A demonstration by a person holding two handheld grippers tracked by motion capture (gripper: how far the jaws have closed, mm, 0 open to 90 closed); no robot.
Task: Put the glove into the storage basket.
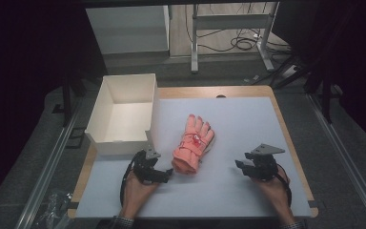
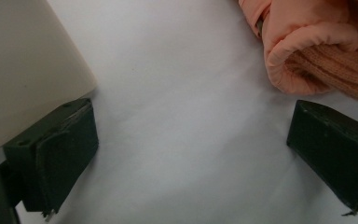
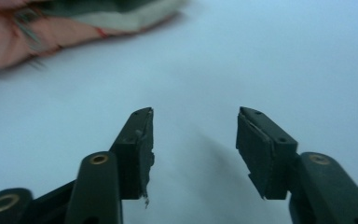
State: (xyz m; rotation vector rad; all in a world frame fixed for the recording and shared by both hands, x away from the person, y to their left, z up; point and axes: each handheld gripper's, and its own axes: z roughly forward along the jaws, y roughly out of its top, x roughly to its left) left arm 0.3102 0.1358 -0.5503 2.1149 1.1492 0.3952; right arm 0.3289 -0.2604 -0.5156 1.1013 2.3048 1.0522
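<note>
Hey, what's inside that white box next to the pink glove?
The white box looks empty: its bare floor and inner walls show in the high view. The strip of floor just behind its near wall is hidden. The pink glove lies outside it on the table.

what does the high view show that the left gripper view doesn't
The high view alone takes in the whole pink glove with its fingers pointing away, the open inside of the white box, the right gripper and both hands. The left gripper view alone shows the glove's ribbed knit cuff lining close up, near one jaw of the left gripper. Both show glove, box and white table cover.
</note>
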